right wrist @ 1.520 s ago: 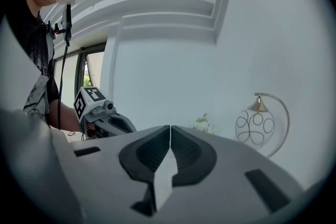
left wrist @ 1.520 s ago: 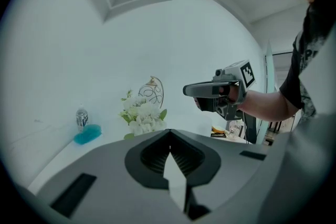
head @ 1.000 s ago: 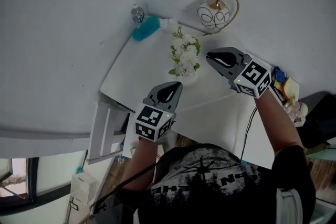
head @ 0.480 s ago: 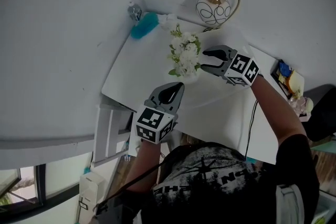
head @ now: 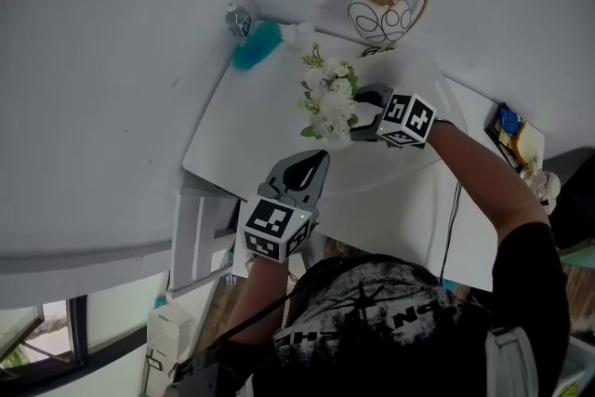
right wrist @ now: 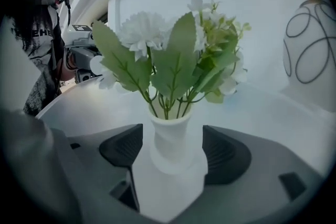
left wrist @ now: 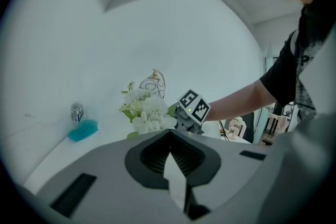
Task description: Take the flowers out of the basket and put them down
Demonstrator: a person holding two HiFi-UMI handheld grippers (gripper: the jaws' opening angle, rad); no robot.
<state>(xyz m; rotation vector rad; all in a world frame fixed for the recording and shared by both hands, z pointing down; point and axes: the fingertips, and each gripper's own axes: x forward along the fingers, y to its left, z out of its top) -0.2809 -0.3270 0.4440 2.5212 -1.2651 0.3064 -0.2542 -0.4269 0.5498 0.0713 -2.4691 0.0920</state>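
Observation:
A bunch of white flowers (head: 330, 98) with green leaves stands upright in a small white vase (head: 337, 140) on the white table (head: 251, 130). My right gripper (head: 362, 113) is at the vase from the right. Its jaws have just been opening and now stand wide on either side of the vase (right wrist: 170, 144). The pads (right wrist: 124, 146) are apart from it. No basket is in sight. My left gripper (head: 314, 157) hovers near the table's front edge with its jaws shut and empty. From there the flowers (left wrist: 147, 110) are visible beyond it.
At the back of the table stand a round white ornament with a gold hoop (head: 379, 14), a blue fluffy thing (head: 256, 46) and a small bottle (head: 238, 17). Small colourful items (head: 516, 139) lie at the far right. A white wall runs behind.
My right gripper has come down and leftward to the vase, and its jaws went from shut to wide open around it. The left gripper has stayed put.

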